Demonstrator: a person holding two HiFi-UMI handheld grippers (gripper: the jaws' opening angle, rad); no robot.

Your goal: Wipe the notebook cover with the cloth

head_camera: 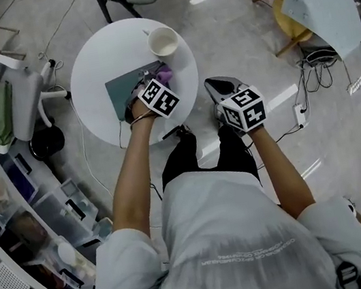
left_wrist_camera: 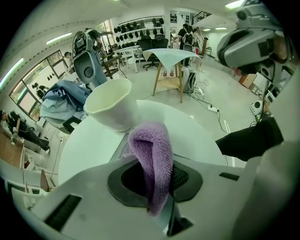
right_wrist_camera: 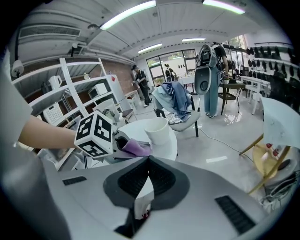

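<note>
Cloth (left_wrist_camera: 151,145) is the fuzzy purple one. It's pinched between the 2 fingers of the left gripper (left_wrist_camera: 152,164), folded over and poking out past the tips toward the white cup (left_wrist_camera: 112,107).

In the head view, the notebook (head_camera: 126,89) lies flat on the round white surface (head_camera: 88,70), grey-green cover up. It's just below and left of the cup, on the person's side. The left gripper is over the notebook corner nearest the cup, so the cloth sits right at that corner. I can't tell if it's actually pressing on the cover.

The right gripper (head_camera: 217,87) is off the surface completely, below and to the right of the cup, over the floor by the person's knee. Its 2 fingers are closed tip to tip with nothing caught between them.
</note>
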